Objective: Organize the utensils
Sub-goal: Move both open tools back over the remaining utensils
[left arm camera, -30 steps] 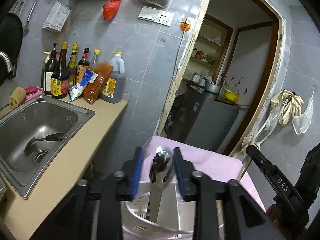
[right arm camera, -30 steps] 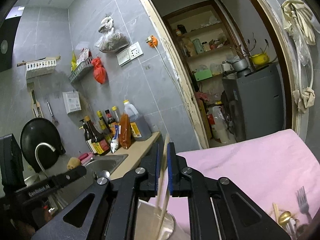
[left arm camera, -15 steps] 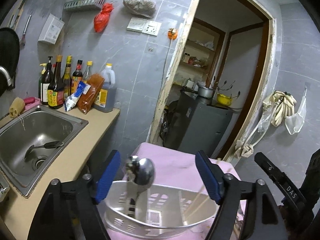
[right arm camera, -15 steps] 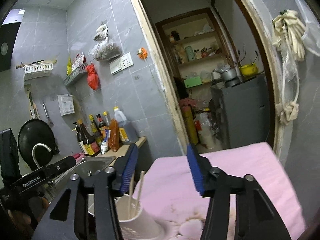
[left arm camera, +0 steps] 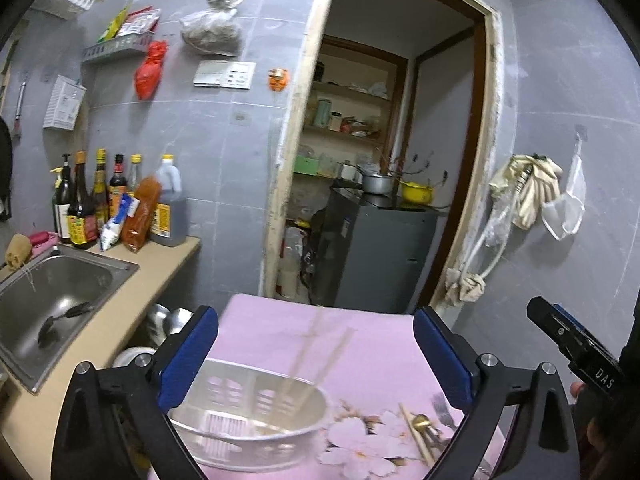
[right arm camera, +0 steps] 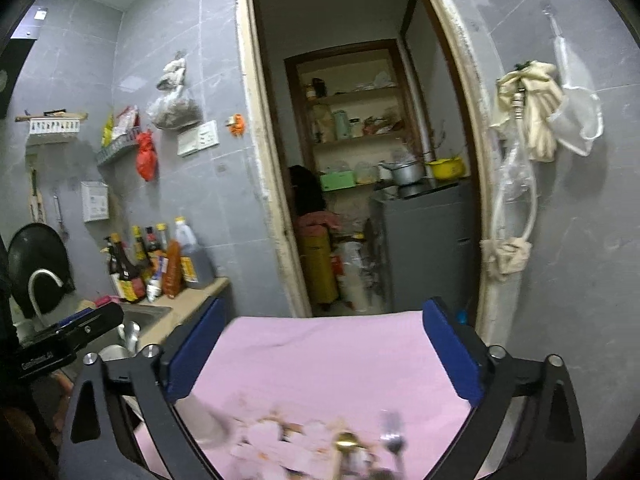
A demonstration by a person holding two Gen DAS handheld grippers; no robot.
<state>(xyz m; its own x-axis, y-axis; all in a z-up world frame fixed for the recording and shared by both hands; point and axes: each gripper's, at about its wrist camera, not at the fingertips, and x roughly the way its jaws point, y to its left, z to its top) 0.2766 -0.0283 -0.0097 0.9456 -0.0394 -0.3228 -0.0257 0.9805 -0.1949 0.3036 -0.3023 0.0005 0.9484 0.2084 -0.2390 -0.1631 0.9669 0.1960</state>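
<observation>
A pink cloth with a pale flower print [left arm camera: 320, 344] is seen spread over the tabletop, and it serves as the landmark here. On its near left part a white, perforated plastic utensil basket [left arm camera: 256, 400] is set; pale wooden chopsticks [left arm camera: 320, 356] are stood in it, leaning and blurred, and whatever else lies inside cannot be made out. On the near right part of the cloth, apart from the basket, loose utensils are left lying: a wooden chopstick [left arm camera: 416, 432], a gold-coloured spoon [left arm camera: 420, 422] and a steel fork [left arm camera: 440, 404].

To the left of the cloth a beige counter [left arm camera: 152, 280] with a sunken steel sink [left arm camera: 60, 292] is seen; a dark utensil [left arm camera: 60, 316] is lying in the sink, and a row of dark sauce bottles and a brown oil jug [left arm camera: 116, 200] is stood at the counter's back against the grey tiled wall [left arm camera: 208, 152]. Beyond the cloth's far edge an open doorway [left arm camera: 384, 160] is shown, with a grey cabinet [left arm camera: 380, 248] and shelves behind it.

The left gripper [left arm camera: 316, 356] is held over the near edge of the cloth with its blue-padded jaws opening, spread wide to either side of the basket and gripping nothing. The right gripper [right arm camera: 324, 352] is likewise held with its jaws opening, wide apart and empty, above the cloth.
</observation>
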